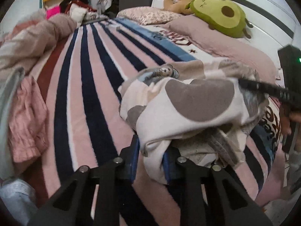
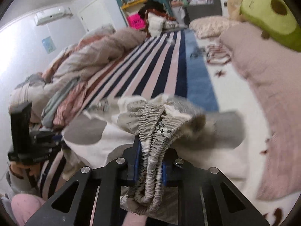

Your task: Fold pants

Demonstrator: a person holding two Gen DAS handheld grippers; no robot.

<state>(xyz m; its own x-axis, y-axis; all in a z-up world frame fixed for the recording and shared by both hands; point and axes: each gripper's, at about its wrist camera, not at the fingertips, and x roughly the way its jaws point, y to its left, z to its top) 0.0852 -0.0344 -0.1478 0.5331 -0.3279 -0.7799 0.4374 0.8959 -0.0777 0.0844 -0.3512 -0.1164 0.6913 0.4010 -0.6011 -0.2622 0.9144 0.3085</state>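
we grip cream grey-spotted fleece pants [image 1: 188, 101]: left gripper [image 1: 151, 162] clamps near edge, right gripper [image 2: 151, 162] clamps ruched waistband [image 2: 150, 131]; bundle lies between, just ahead.

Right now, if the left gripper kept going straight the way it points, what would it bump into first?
The left gripper is already shut on the cream pants with grey-brown blotches, bunched right ahead. It would probably push into that cloth first, then the pink and navy striped blanket beyond; depth is unclear.

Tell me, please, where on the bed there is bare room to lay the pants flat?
The striped blanket lies bare between the crumpled duvet and the pillows. The near left edge is crowded by pink clothing.
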